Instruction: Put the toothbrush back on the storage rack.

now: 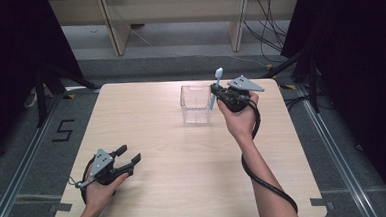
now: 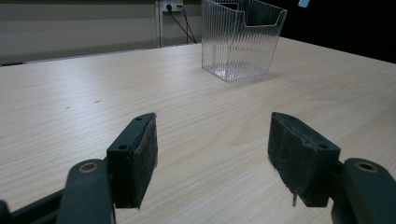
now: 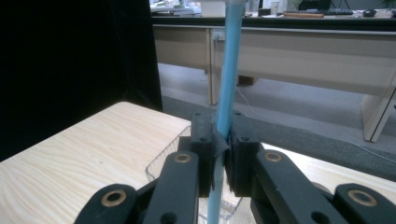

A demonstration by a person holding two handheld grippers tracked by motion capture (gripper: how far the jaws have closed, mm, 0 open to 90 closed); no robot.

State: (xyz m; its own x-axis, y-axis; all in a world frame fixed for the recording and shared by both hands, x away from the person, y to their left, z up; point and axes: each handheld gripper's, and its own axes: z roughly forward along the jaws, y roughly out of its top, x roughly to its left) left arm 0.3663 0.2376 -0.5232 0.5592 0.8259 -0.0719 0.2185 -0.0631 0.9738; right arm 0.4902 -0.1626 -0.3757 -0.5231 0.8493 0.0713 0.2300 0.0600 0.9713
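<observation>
1. We see the right tongs (image 1: 215,91) raised over the far half of the table (image 1: 184,179), toward its right edge, just beside the clear container (image 1: 196,104).
2. In the right gripper view the right tongs (image 3: 223,149) are pressed together on a light blue toothbrush (image 3: 229,79), pinching its handle between the pads.
3. From the high view the toothbrush (image 1: 216,84) stands nearly upright, head up, lower end at the container's right rim; we cannot tell if the tip touches the rim or is inside.
4. The container (image 2: 240,37) is ribbed clear plastic, upright on the table, far of centre, with a cut-down front wall. The right gripper view catches its rim (image 3: 161,168) just below the tongs.
5. The left tongs (image 1: 131,157) sit low near the table's near left corner, held in a hand (image 1: 101,191).
6. The left tongs (image 2: 212,154) are spread wide with nothing between the pads, bare table beneath, well apart from the container.
</observation>
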